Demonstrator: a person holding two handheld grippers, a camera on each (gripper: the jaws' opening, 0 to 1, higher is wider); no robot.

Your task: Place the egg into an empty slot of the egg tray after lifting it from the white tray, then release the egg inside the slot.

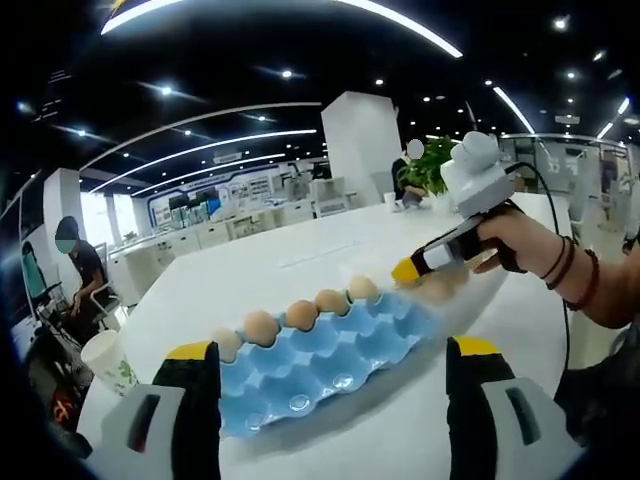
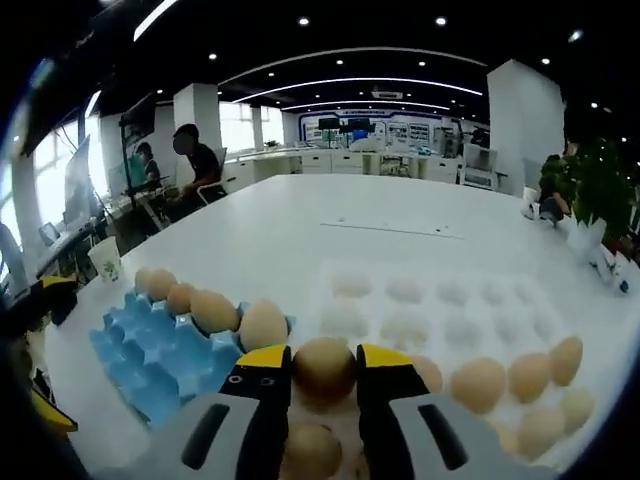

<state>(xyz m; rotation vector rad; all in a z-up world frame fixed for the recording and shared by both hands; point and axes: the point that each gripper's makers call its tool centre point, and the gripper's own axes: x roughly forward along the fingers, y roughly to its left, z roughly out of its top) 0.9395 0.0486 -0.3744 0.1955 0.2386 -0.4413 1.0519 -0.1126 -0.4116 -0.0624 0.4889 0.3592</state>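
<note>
A blue egg tray (image 1: 330, 355) lies on the white table between the wide-apart jaws of my left gripper (image 1: 331, 348), which is open and holds nothing. Several brown eggs (image 1: 301, 315) fill its far row. My right gripper (image 2: 323, 358) is shut on a brown egg (image 2: 323, 368) over the near-left part of the white tray (image 2: 450, 300), right beside the blue egg tray (image 2: 150, 340). More eggs (image 2: 480, 385) sit along the white tray's near edge. In the left gripper view, a hand holds the right gripper (image 1: 410, 270) just past the blue tray's far right corner.
A paper cup (image 1: 108, 360) stands near the table edge beside the blue tray. A person (image 2: 195, 160) sits at a desk beyond the table. A green plant (image 2: 590, 185) stands at the table's far side. The white table (image 2: 380, 225) stretches bare behind both trays.
</note>
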